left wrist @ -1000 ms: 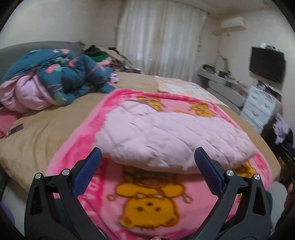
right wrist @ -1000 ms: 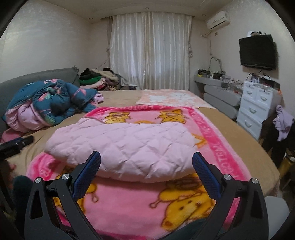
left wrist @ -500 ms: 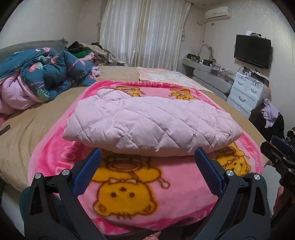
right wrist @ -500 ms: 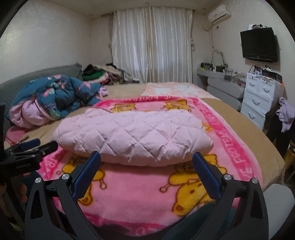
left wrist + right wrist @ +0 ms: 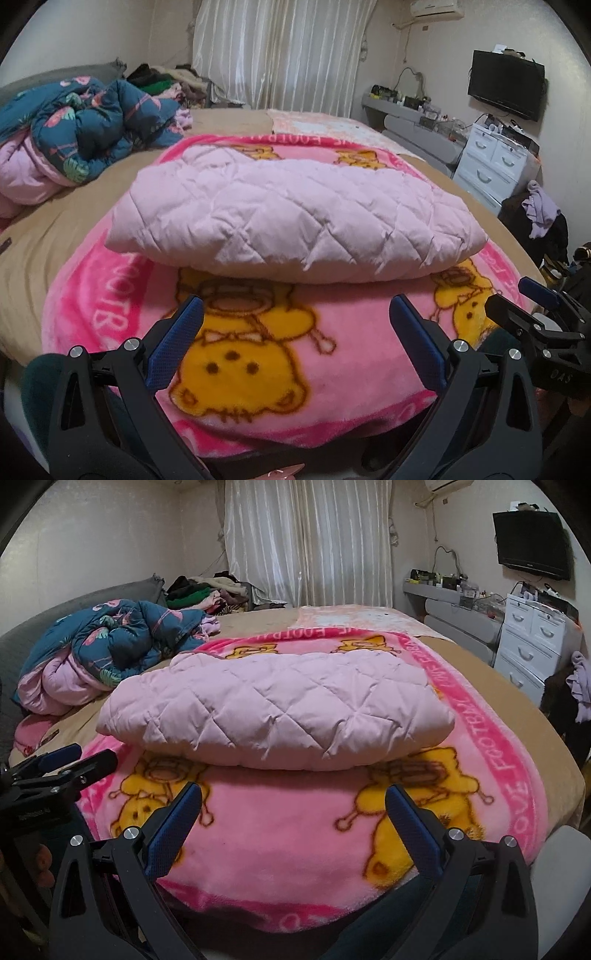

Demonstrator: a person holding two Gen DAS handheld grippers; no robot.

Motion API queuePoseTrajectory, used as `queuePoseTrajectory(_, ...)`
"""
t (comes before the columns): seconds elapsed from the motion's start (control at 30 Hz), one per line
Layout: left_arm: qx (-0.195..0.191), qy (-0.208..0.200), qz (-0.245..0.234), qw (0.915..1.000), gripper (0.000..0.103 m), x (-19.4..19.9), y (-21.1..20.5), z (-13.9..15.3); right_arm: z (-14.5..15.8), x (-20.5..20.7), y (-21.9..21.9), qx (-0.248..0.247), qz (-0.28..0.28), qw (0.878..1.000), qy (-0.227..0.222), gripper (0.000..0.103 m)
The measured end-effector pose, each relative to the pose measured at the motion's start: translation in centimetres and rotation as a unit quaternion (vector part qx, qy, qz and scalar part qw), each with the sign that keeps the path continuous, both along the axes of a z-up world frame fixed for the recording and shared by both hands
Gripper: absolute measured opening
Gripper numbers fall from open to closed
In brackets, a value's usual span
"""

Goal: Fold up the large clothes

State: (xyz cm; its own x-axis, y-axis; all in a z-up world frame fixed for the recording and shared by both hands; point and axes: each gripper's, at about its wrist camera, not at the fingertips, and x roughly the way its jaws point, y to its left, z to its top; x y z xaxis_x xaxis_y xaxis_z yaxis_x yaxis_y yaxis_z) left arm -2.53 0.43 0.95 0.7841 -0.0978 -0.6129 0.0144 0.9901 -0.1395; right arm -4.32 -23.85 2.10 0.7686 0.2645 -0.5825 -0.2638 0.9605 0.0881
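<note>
Padding makes the pale pink quilted jacket (image 5: 295, 218) look light, soft and springy; I judge it will bulge and slide when pressed. It lies folded into a thick bundle on the bright pink fleece blanket with yellow bears (image 5: 280, 354), ahead of both grippers, not touching them. The left gripper (image 5: 295, 339) and the right gripper (image 5: 293, 818) are both wide open and hold nothing. A good hold seems the near rounded edge, low where the layers meet, or the two end corners. In front of the grippers the blanket is free; far left lies a crumpled dark blue flowered duvet (image 5: 122, 642), well apart.
</note>
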Motion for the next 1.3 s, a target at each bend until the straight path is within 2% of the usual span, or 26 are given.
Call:
queuePoseTrajectory(0.9, 0.023, -0.007, 0.019, 0.9995, 0.094, 0.1, 0.4, 0.2, 0.5, -0.3, -0.1, -0.001, 0.002, 1.0, -0.009, 0.099)
queuePoseTrajectory(1.3, 0.021, -0.013, 0.021, 0.9995, 0.094, -0.1, 0.5, 0.6, 0.5, -0.4, -0.1, -0.001, 0.002, 1.0, -0.01, 0.099)
